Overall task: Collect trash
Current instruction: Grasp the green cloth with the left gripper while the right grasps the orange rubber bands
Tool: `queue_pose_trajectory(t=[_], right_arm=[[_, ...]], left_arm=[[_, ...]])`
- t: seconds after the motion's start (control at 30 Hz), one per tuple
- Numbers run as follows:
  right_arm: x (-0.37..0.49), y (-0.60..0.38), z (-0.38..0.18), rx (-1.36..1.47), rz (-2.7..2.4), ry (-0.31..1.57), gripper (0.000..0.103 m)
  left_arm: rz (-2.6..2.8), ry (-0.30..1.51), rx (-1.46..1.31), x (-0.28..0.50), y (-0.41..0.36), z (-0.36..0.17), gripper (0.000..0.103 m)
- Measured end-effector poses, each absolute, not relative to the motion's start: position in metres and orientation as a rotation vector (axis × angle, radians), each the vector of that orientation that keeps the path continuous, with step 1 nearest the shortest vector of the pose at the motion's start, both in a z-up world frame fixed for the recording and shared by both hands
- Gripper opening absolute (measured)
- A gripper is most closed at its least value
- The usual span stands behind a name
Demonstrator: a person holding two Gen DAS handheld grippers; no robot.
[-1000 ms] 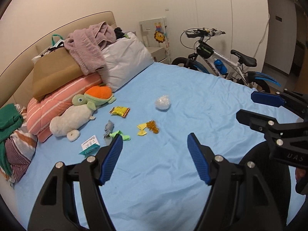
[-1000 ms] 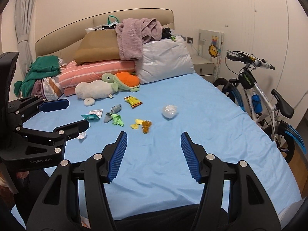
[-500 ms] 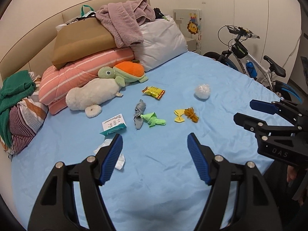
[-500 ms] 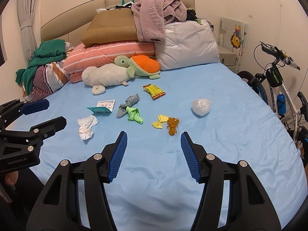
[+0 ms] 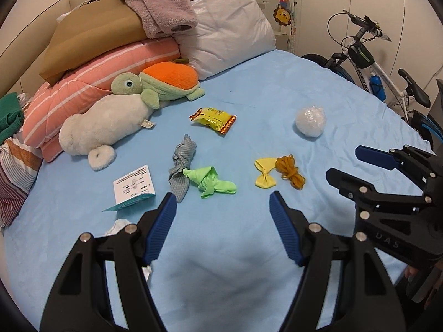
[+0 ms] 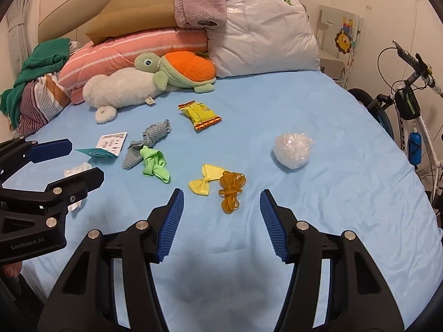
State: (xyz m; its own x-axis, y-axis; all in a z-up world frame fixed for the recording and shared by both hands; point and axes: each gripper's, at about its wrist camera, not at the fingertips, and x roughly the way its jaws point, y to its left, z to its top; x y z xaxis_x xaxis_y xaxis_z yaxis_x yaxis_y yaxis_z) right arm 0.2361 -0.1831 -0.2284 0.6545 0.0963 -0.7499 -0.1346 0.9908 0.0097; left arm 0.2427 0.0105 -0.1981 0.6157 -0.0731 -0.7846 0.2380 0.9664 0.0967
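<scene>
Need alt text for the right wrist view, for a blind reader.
The open, empty right gripper hangs over a blue bed strewn with trash: rubber bands, yellow scrap, snack packet, plastic ball. The left gripper is at left, also open.

Bare blue sheet (image 6: 346, 193) lay open ahead of both spread grippers; litter clustered mid-bed, the green scrap (image 5: 210, 182) touching the grey one (image 5: 182, 166); plush toys (image 5: 110, 121) and pillows (image 5: 229, 33) blocked the head; a bicycle (image 5: 368, 63) hemmed the right edge.
</scene>
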Motion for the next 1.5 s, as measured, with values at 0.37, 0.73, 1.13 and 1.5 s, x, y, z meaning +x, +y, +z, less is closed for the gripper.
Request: queue_pose_trajectory(t=[0.37,0.73,1.13,1.5], right_arm=[[0.286,-0.19,-0.294,-0.02,0.111,0.916,0.054],[0.313,-0.185,-0.342,-0.051,0.104,0.99,0.048],[0.313,-0.185,-0.335,-0.031,0.145,0.964,0.017],[0.31,-0.184,-0.32,-0.036,0.145,0.914,0.017]], left_arm=[[-0.106,0.996,0.175,0.303,0.024,-0.263,0.07],[-0.089,1.092,0.146,0.337,0.033,-0.316,0.07],[-0.17,1.07,0.172,0.331,0.018,-0.316,0.012],[-0.171,1.05,0.156,0.326,0.022,-0.305,0.008]])
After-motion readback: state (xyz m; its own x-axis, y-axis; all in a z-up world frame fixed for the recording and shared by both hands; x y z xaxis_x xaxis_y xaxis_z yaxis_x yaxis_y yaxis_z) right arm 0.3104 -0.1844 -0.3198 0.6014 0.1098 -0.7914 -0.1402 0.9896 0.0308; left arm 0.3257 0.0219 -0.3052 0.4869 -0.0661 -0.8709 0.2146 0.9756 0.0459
